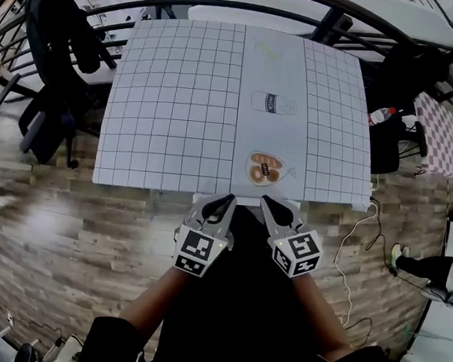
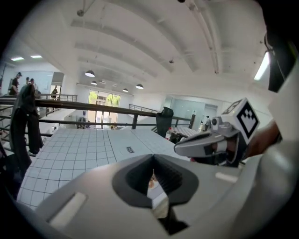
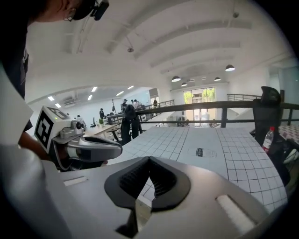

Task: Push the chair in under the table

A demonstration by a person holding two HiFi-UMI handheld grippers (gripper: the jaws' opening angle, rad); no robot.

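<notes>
Head view shows left tool (image 1: 228, 200) and right tool (image 1: 265, 202) pressed together beside table (image 1: 179, 93).

The bench (image 1: 171, 93) is white with a thin dark grid, plus a plain pale strip down the middle with an orange-brown print (image 1: 265, 169) at the near end. The floor (image 1: 62, 256) is grey-brown wood planks. The left gripper (image 1: 229, 199) and right gripper (image 1: 266, 202) are light grey with black-and-white marker cubes. There's a red-and-white checked cloth (image 1: 439, 136) off right.
</notes>
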